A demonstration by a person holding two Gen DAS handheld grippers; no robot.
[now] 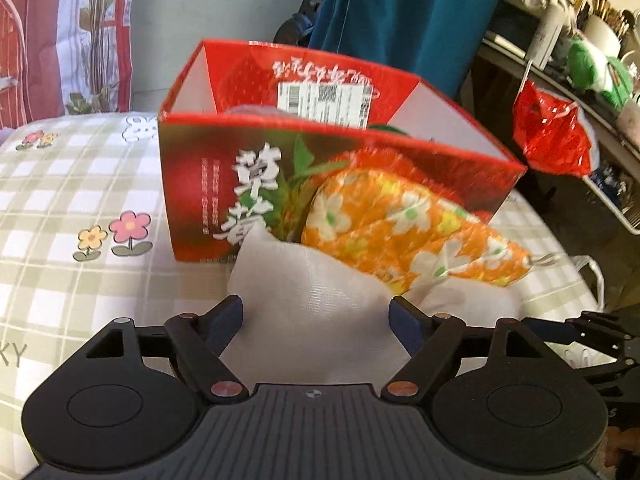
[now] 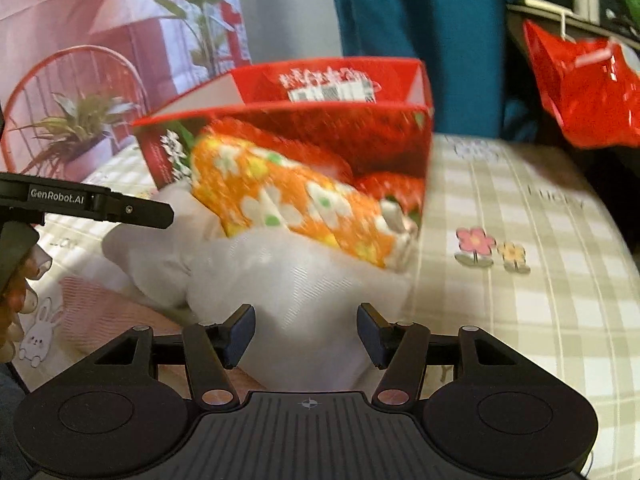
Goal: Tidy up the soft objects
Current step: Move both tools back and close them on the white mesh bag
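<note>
Nearest to you, your left gripper [image 1: 316, 316] has its fingers spread wide, and the white cloth [image 1: 320, 312] fills the space between them; the pads [image 1: 228, 320] are at the edges of the cloth, but you cannot tell if they press it. Your right gripper [image 2: 306, 334] is also spread apart, with the same white cloth [image 2: 304, 300] bunched between its fingers [image 2: 240, 332], and no clear squeeze shows there either. In the right wrist view the left gripper's black arm [image 2: 100, 204] reaches in from the left side, above the cloth.

On top of the white cloth lies an orange cloth with white flowers [image 1: 400, 224], folded and a little blurred. It leans against the front wall of the red box [image 1: 200, 184], outside of it.

The red box stands open on the checked bed cover [image 1: 60, 208], directly behind both cloths. Something lies inside, but it is too hidden to name.

Farther away, a teal fabric [image 1: 400, 8] hangs behind the box, and a red plastic bag [image 1: 552, 136] hangs at the right.
</note>
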